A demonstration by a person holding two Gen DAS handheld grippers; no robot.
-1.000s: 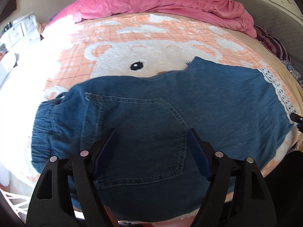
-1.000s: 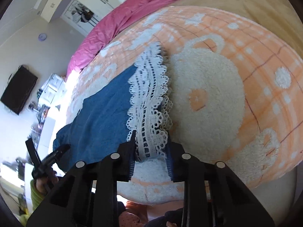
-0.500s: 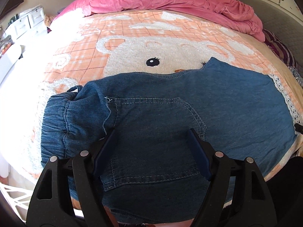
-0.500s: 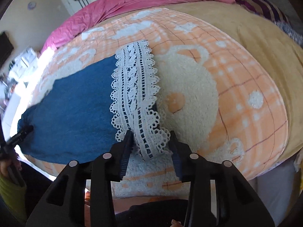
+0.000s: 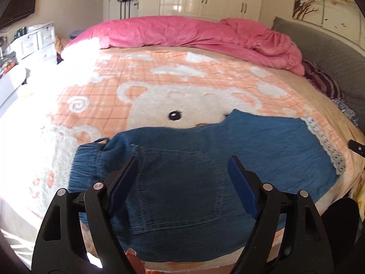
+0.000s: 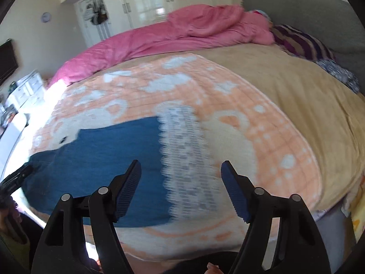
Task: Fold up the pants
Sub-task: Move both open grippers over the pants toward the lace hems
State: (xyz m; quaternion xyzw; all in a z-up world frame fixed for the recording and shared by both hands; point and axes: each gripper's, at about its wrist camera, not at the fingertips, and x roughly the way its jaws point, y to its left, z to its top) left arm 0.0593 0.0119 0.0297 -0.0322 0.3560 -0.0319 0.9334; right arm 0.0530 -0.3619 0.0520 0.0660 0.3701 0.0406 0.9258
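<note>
Pants (image 5: 205,175) lie flat on the bed's bear blanket (image 5: 159,86), long axis running left–right across the near edge. Waist end w/ gathered elastic is at the left, lace hem (image 6: 184,159) at the right.

Left claw (image 5: 183,178) hangs over the back pocket (image 5: 178,187), jaws wide apart, nothing between them; waistband sits just left of its left finger. Right claw (image 6: 181,182) hovers over the hem end, jaws also spread, gripping nothing; lace strip lies directly ahead between the fingers, denim to its left, bare blanket to its right. So each claw is nearest its own end of the garment; a fold along the long axis would likely mean the right claw carrying the hem leftward toward the waist.

Materials: denim looks soft, mid-weight, smooth w/ few wrinkles, pocket stitching visible. Lace is white, openwork, scalloped, thin — prob. easy to pinch but floppy. Blanket is fuzzy fleece, orange check w/ white bear; may drag on the cloth. Pink duvet (image 5: 194,32) bunched at the far side, well apart. Right view is motion-blurred.
</note>
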